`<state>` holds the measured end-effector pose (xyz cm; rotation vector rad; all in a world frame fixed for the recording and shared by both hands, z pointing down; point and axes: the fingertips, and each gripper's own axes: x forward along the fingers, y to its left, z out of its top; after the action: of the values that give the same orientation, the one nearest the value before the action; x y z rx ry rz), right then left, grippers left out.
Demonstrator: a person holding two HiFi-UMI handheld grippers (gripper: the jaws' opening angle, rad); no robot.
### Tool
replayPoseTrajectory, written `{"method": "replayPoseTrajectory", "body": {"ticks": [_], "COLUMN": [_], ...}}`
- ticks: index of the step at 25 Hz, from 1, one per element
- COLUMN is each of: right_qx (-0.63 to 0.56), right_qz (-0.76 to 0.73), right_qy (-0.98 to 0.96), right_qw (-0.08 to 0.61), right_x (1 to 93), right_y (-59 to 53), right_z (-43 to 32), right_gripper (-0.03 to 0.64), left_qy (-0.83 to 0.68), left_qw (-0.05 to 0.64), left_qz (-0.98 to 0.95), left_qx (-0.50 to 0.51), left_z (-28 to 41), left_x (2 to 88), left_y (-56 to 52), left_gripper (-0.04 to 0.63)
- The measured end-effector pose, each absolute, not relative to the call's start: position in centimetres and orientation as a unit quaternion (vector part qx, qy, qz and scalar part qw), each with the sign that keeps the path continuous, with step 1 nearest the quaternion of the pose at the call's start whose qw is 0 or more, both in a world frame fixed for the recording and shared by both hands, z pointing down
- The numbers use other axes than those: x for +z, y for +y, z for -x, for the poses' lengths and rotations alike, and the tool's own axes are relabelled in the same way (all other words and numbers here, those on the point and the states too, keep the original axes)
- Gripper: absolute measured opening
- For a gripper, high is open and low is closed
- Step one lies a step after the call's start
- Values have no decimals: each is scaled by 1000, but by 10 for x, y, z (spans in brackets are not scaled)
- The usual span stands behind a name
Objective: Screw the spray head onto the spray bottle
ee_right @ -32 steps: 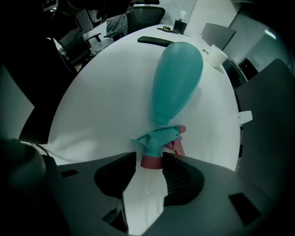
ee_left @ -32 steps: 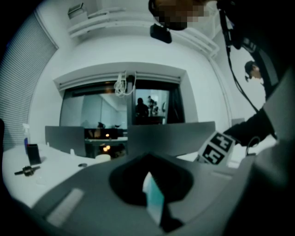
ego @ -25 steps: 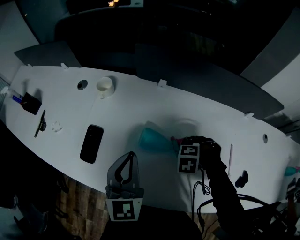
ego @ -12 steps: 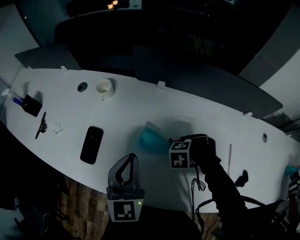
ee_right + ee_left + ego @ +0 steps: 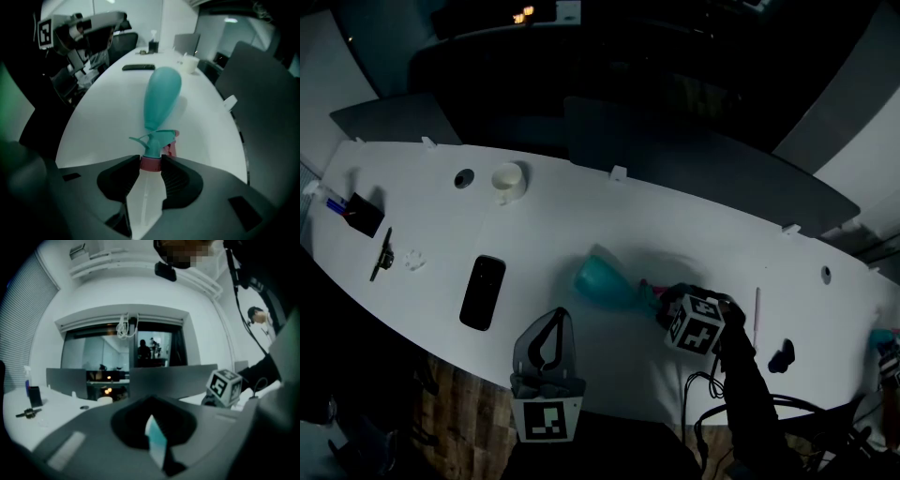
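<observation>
A teal spray bottle (image 5: 602,278) lies on its side on the white table (image 5: 581,211), narrow neck toward my right gripper (image 5: 667,298). In the right gripper view the bottle (image 5: 162,93) stretches away, and the teal spray head (image 5: 153,139) lies just off its neck. The head's pink collar (image 5: 151,163) sits between the tips of my right gripper (image 5: 151,165), which have just been closing and touch it on both sides. My left gripper (image 5: 555,317) hangs shut and empty over the table's front edge.
A black phone (image 5: 483,291) lies left of the bottle. A white cup (image 5: 508,178), a black holder (image 5: 361,211) and a small black tool (image 5: 382,253) are at the far left. A white stick (image 5: 757,305) and a black object (image 5: 782,356) lie to the right. Grey dividers stand behind.
The right gripper has rolled and its marker cube has swung to the right over the spray head. The bottle and the left gripper have stayed where they were.
</observation>
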<state>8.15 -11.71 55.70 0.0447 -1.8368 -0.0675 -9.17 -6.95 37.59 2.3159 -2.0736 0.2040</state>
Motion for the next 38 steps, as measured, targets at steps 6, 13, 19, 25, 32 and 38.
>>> {"method": "replayPoseTrajectory", "body": {"ticks": [6, 13, 19, 25, 32, 38], "right_qx": [-8, -9, 5, 15, 23, 22], "right_qz": [-129, -214, -197, -155, -136, -129], "right_qy": [-887, -961, -980, -988, -990, -991], "right_qw": [444, 173, 19, 9, 13, 19], "right_x": [493, 400, 351, 346, 353, 354], "right_y": [-114, -97, -54, -21, -13, -11], "right_z": [-61, -40, -25, -14, -12, -7], "right_gripper": [150, 149, 149, 149, 149, 149], "left_qy": [-644, -626, -612, -578, -536, -519], "left_qw": [3, -5, 3, -28, -61, -64], "left_qz": [-762, -778, -789, -815, -841, -851], "left_qx": [63, 55, 55, 36, 47, 45], "left_z": [75, 62, 57, 40, 13, 3], "left_x": [369, 360, 358, 336, 330, 328], "left_y": [-75, -81, -93, -96, -83, -76], "left_gripper": [3, 3, 4, 3, 3, 3]}}
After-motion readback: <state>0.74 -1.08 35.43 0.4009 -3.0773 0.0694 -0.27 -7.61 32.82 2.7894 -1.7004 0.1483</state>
